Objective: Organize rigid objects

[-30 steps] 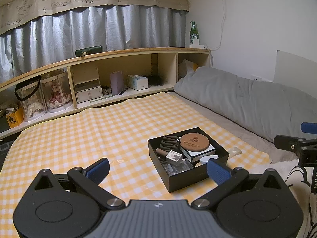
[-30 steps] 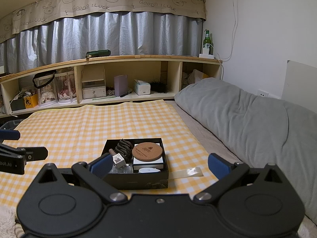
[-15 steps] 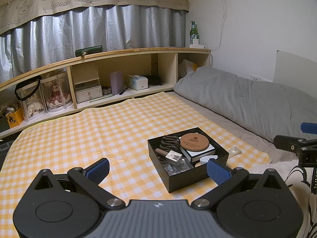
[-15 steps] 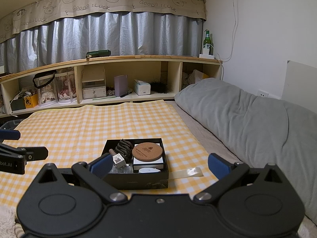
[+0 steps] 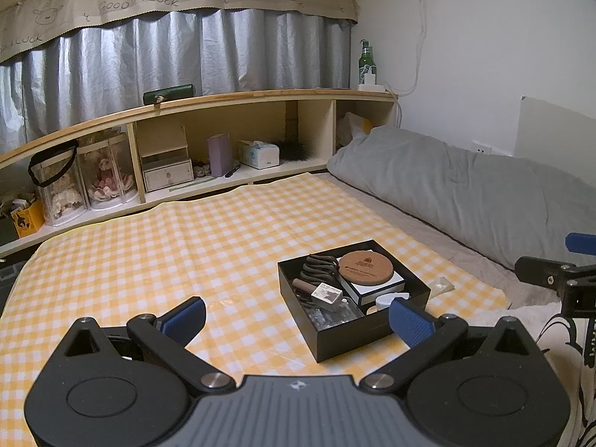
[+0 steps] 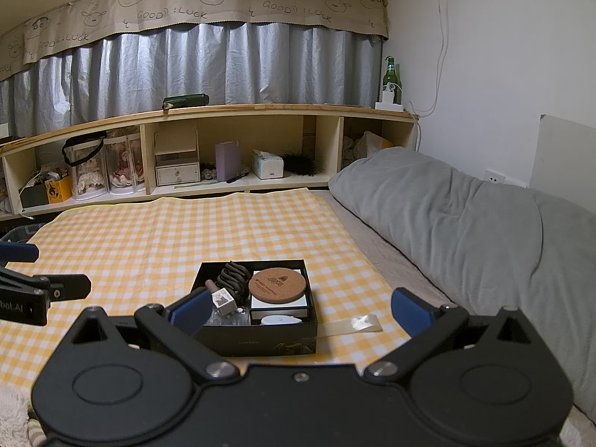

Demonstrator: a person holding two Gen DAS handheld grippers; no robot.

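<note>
A bed covered by a yellow-and-white checked cloth fills both views, and a shallow black box sits on it toward the near right corner. Inside the box, a round cork coaster lies on top of a white square box, a dark coiled hair clip sits behind to the left, a small pale cube leans against a brown-tipped stick, some clear glassy pieces fill the front left corner, and a white rounded item lies at the front edge. A strip of clear tape lies flat on the cloth just to the right of the box. The right gripper hangs just short of the box with its jaws spread wide and empty; the left gripper hangs to the box's left, its jaws also spread wide and holding nothing. A grey duvet is bunched along the right side of the bed, and a wooden shelf runs along the far wall. Several risks seem likely from here. The bed is soft, so pressing down while reaching in could tip the box and slide its contents together. The coaster rests loose on the white box and could skate off if nudged sideways. The cube looks unsteady and may topple. The thin, flat tape would be hard to pinch and could drag the cloth with it.
</note>
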